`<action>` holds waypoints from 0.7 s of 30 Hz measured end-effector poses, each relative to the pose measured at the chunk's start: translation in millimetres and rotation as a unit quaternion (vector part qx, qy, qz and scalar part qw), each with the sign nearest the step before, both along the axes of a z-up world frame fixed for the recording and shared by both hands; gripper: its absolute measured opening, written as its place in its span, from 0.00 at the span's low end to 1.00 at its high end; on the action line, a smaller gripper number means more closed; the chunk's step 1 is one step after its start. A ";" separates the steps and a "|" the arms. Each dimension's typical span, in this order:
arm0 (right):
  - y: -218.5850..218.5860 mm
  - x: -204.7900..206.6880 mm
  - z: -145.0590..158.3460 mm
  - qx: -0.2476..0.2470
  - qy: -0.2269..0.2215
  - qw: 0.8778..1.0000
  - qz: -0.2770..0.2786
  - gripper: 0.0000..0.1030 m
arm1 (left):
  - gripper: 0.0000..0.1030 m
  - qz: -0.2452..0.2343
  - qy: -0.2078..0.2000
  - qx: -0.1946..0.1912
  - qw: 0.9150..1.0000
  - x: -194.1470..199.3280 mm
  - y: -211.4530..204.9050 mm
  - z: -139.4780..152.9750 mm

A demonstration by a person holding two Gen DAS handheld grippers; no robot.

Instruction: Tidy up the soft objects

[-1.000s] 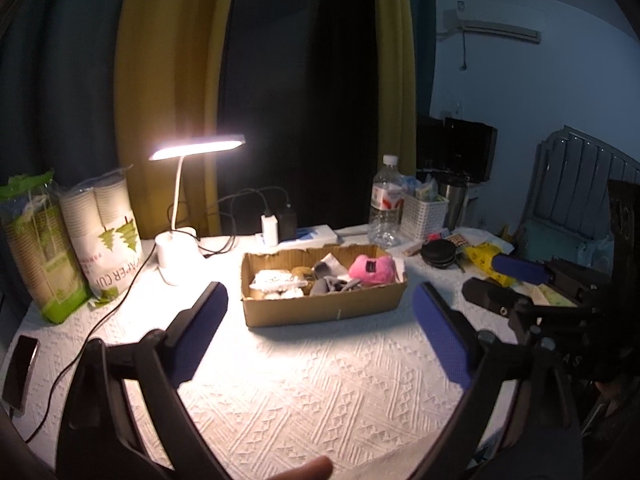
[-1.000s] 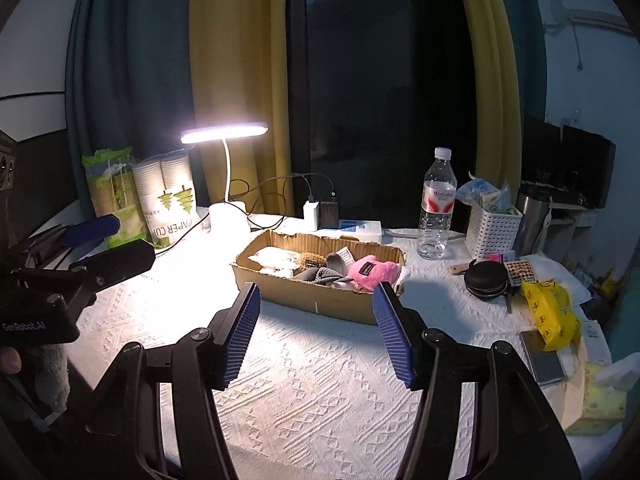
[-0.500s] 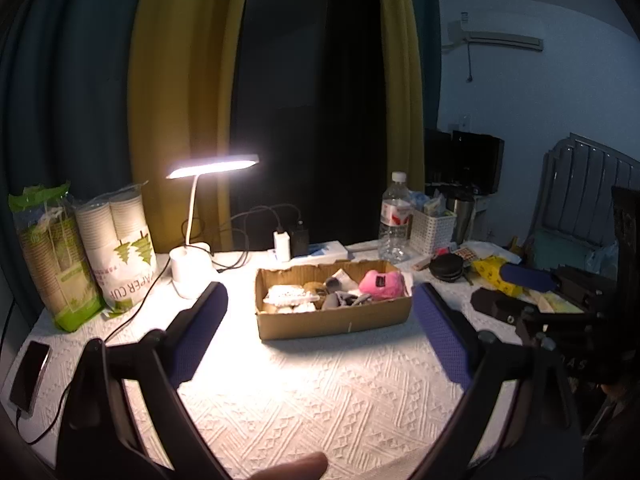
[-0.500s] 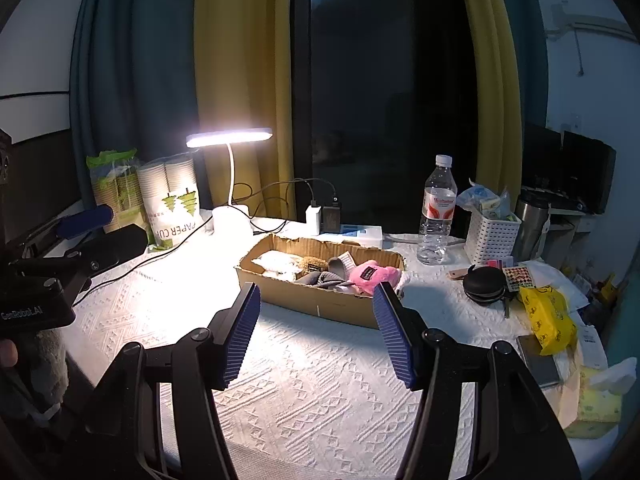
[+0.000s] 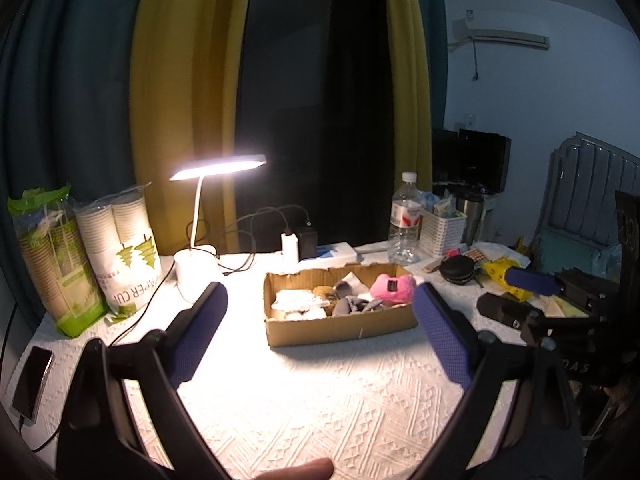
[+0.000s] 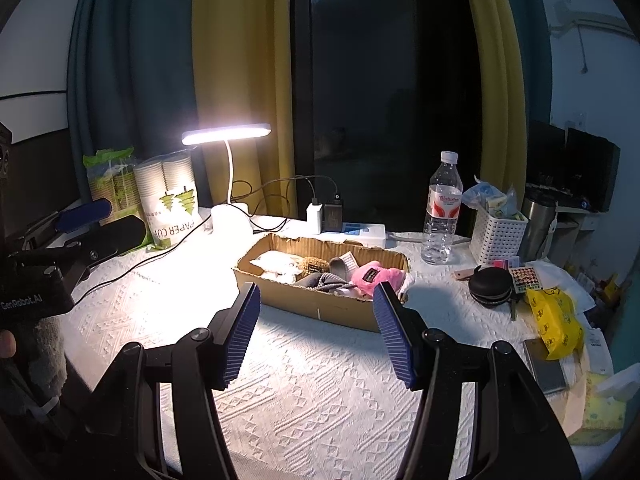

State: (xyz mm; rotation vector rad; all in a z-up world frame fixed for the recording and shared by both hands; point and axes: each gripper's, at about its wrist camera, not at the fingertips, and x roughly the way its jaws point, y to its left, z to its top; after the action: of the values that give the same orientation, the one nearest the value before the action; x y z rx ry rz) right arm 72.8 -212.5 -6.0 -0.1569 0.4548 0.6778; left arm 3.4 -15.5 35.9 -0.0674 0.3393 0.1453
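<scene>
A shallow cardboard box (image 5: 340, 324) (image 6: 320, 308) stands mid-table on the white patterned cloth. It holds a pink plush (image 5: 391, 287) (image 6: 374, 276), grey socks (image 5: 354, 305) (image 6: 324, 280), a white soft item (image 5: 298, 302) (image 6: 276, 262) and a small brown one (image 5: 324, 292). My left gripper (image 5: 320, 340) is open and empty, held above the cloth in front of the box. My right gripper (image 6: 316, 336) is open and empty, also short of the box. Each gripper shows at the side of the other's view.
A lit desk lamp (image 5: 200, 240) and paper-cup packs (image 5: 124, 248) stand left. A water bottle (image 6: 442, 208), white basket (image 6: 498, 236), black round case (image 6: 492, 284) and yellow pack (image 6: 554, 320) crowd the right. A phone (image 5: 32, 376) lies at the left edge. Cables run behind the box.
Both grippers have drawn back and risen a little from the box, which looks slightly smaller. Both stay open. Nothing in the box has moved.
</scene>
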 end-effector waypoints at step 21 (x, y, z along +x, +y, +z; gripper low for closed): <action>-0.7 25.2 12.7 -0.009 -0.004 1.000 -0.007 0.60 | 0.92 0.014 0.007 -0.004 1.000 24.1 5.4 6.9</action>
State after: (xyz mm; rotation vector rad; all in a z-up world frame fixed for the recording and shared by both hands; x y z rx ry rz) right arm 98.1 -213.2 6.8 -0.1738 0.4540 0.6584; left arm 27.5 -10.0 42.8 -0.0799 0.3537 0.1715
